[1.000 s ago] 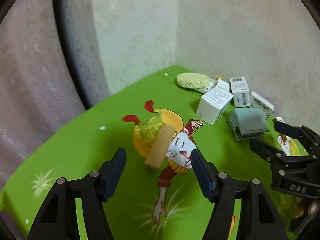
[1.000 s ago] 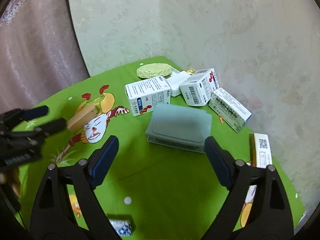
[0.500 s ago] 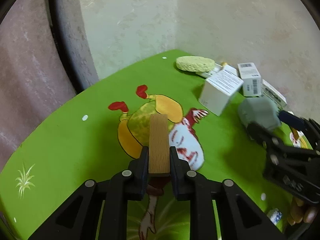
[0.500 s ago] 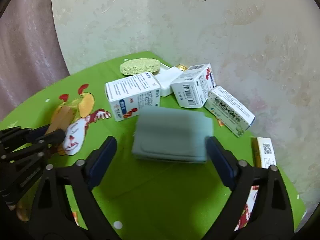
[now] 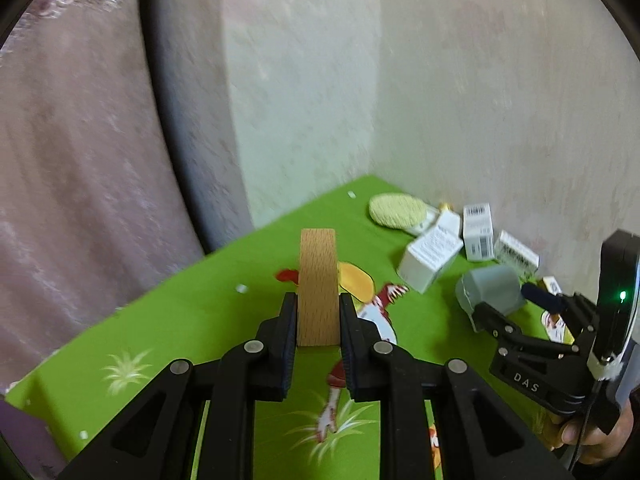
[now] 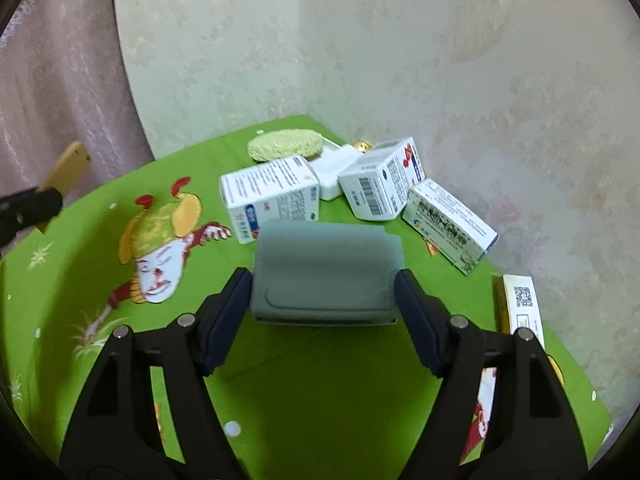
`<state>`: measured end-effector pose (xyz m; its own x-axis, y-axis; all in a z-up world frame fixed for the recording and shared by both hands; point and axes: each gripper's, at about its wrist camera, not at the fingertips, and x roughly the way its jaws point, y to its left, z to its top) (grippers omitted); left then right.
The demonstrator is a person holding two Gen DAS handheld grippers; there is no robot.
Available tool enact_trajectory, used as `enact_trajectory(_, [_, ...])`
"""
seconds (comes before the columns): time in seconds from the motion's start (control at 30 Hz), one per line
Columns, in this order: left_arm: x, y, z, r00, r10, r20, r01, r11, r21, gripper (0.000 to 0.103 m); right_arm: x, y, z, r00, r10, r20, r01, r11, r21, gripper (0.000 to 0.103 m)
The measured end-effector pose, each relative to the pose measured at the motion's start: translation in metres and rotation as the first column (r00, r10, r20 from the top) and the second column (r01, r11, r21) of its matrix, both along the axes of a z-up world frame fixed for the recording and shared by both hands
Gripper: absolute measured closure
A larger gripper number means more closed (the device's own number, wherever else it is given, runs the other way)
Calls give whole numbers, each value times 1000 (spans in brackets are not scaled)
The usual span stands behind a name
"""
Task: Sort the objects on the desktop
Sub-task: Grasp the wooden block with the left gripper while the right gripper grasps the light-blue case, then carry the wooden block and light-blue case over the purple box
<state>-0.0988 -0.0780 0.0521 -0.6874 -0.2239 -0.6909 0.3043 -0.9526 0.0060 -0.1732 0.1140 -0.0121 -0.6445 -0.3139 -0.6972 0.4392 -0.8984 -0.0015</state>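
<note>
My left gripper [image 5: 318, 320] is shut on a wooden block [image 5: 318, 276] and holds it up above the green tablecloth [image 5: 180, 320]. The block also shows at the left edge of the right wrist view [image 6: 68, 170]. My right gripper [image 6: 322, 308] is shut on a grey-green case [image 6: 326, 276], its pads against both ends, lifted off the cloth. The case and right gripper show in the left wrist view [image 5: 492, 294].
Several white medicine boxes [image 6: 272, 196] and a white charger [image 6: 334, 168] lie in the far corner by the wall, with a round yellow-green sponge [image 6: 286, 146]. Another box [image 6: 522, 304] lies at the right edge. A cartoon figure [image 6: 160, 248] is printed on the cloth.
My left gripper closed on the wooden block and lifted it off the cloth. My right gripper closed on the grey-green case and raised it.
</note>
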Motion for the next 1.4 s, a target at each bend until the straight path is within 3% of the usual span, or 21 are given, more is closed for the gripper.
enact_trajectory(0.5, [72,-14,72,981,147,-129,-159,983,-91,83,40,-17,56,991,112,-75,-118,990,-78,28])
enact_trajectory(0.8, [140,-43,102,918,352,-181,-378,916,-135,83,67,-46,75,972,211,-104,-221,971,-97,28])
enact_trajectory(0.9, [165,-55,108,885,423,-197,-451,882,-135,83,79,-61,80,959,258,-114,-269,959,-93,28])
enact_trajectory(1.13, [219,-88,110,779,589,-215,-617,780,-101,83,117,-97,95,914,383,-132,-397,913,-95,28])
enact_trajectory(1.23, [239,-106,105,727,655,-203,-679,730,-78,83,143,-117,104,877,458,-146,-473,877,-88,28])
enact_trajectory(1.4, [273,-123,99,637,746,-193,-766,641,-52,83,194,-153,115,789,592,-164,-609,789,-82,28])
